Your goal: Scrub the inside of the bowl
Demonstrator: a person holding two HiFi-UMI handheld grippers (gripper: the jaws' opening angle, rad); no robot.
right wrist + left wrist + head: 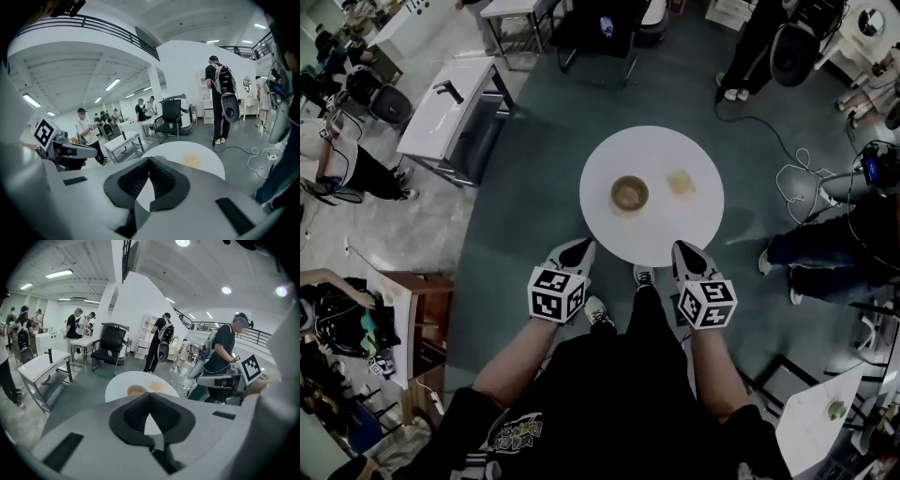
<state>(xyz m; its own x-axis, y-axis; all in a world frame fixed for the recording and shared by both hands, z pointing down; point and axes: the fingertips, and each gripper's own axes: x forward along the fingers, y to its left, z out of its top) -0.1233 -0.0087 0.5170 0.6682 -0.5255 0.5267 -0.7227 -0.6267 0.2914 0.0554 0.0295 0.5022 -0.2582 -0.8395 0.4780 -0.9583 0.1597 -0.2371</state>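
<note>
A brown bowl (629, 194) stands near the middle of a round white table (652, 239). A pale yellow scrub pad (681, 181) lies to its right. My left gripper (577, 250) is shut and empty, held at the table's near left edge. On the near right edge my right gripper (686, 253) is likewise shut on nothing. In the left gripper view the bowl (136, 390) and the pad (156, 386) lie beyond the closed left gripper (150, 394). The right gripper view shows the pad (191, 161) past the closed right gripper (150, 160).
A white desk (450, 103) stands at the upper left and a black chair (600, 33) behind the table. Several people stand around the room. Cables (802, 173) lie on the floor to the right. My feet (643, 276) are under the table's near edge.
</note>
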